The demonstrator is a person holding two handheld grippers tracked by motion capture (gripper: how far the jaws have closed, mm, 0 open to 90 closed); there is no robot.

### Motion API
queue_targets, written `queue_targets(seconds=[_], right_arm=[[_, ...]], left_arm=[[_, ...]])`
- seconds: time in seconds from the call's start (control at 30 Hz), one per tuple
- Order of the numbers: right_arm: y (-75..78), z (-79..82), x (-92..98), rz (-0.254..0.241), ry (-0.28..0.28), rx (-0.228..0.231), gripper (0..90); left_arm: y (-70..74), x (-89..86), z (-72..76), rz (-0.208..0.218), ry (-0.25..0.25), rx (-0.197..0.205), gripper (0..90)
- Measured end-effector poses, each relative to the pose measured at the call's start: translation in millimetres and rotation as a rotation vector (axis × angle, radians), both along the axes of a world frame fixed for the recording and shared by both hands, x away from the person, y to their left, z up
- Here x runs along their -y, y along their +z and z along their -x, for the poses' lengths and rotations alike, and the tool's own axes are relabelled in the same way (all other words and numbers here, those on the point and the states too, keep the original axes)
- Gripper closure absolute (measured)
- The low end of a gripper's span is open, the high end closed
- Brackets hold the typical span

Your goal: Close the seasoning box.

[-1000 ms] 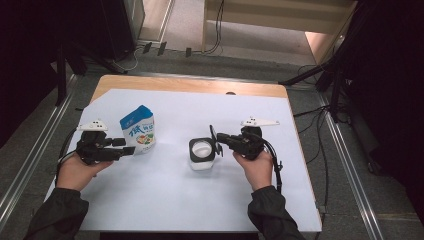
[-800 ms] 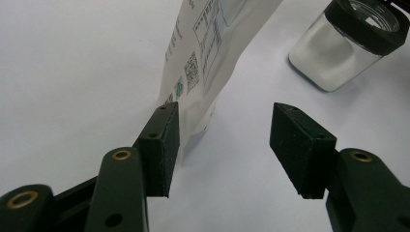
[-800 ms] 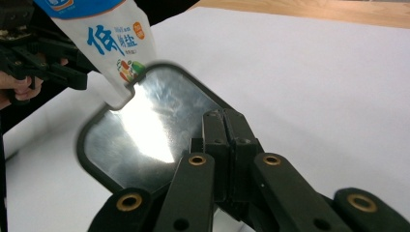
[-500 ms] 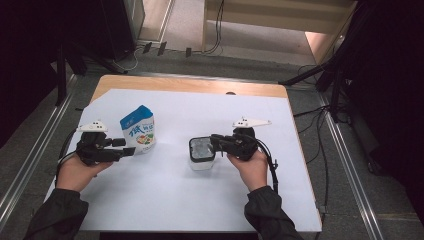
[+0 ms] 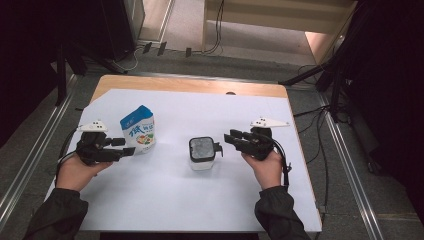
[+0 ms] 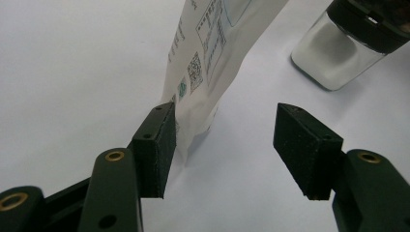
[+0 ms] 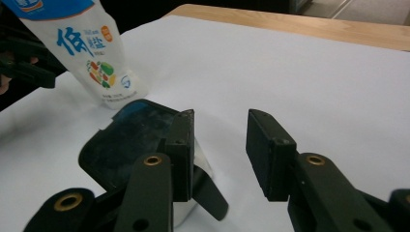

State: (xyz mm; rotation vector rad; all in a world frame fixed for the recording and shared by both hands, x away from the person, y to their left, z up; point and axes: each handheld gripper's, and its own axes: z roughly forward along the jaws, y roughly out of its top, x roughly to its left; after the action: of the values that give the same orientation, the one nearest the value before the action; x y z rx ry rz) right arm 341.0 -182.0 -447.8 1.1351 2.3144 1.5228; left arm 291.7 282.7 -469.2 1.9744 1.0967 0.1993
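We are holding the right gripper (image 5: 231, 140) just beside the lidded jar (image 5: 202, 154), its jaws having just been opening and now parted with nothing between them; the jar's dark lid (image 7: 130, 140) is lying against one jaw's outer side, so the jar is released and standing on the white sheet (image 5: 200, 210). On the far side of the jar from that gripper, we are keeping the left gripper (image 5: 125, 146) slack around the foot of the salt pouch (image 5: 138, 128), one pad (image 6: 157, 145) touching the pouch's edge, the other apart from it, so nothing is clamped.

We judge that the lid has just been closed and the right hand is letting go; next we are likely to draw it clear and settle a firm hold on the pouch.

The left gripper view is showing us the pouch's printed back (image 6: 212, 53) and the jar's white contents (image 6: 333, 58); the high view gives the spacing of the jar and the pouch.
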Motion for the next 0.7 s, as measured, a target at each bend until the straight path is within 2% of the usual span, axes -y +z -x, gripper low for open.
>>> queue_targets(seconds=[0.07, 0.23, 0.3, 0.33, 0.47, 0.63, 0.7], right_arm=[[-0.5, 0.1, 6.8, 0.000, -0.014, 0.006, 61.0], [-4.7, 0.5, 20.0, 0.035, -0.051, 0.035, 53.2], [-7.1, 0.0, 24.3, 0.028, -0.063, 0.018, 50.7], [-7.8, 0.2, 26.7, 0.032, -0.074, 0.007, 50.4], [-10.2, 1.3, 37.3, 0.048, -0.093, 0.037, 47.7], [-16.8, 1.1, 49.6, 0.073, -0.115, 0.052, 46.1], [-19.9, 0.2, 54.1, 0.071, -0.129, 0.038, 47.2]], left_arm=[[0.3, -0.1, -0.4, -0.003, -0.004, -0.002, 42.0], [-0.2, -0.3, -1.9, 0.003, -0.008, -0.007, 41.2], [0.2, -0.7, -2.5, 0.000, -0.018, -0.010, 41.1], [-0.1, -0.3, -2.6, 0.001, -0.017, -0.011, 40.9], [-0.9, -1.1, -3.0, -0.008, -0.019, -0.015, 40.3], [-2.2, -2.1, -4.9, -0.009, -0.013, -0.012, 39.5], [-3.2, -2.2, -5.6, 0.001, -0.021, -0.015, 39.6]])
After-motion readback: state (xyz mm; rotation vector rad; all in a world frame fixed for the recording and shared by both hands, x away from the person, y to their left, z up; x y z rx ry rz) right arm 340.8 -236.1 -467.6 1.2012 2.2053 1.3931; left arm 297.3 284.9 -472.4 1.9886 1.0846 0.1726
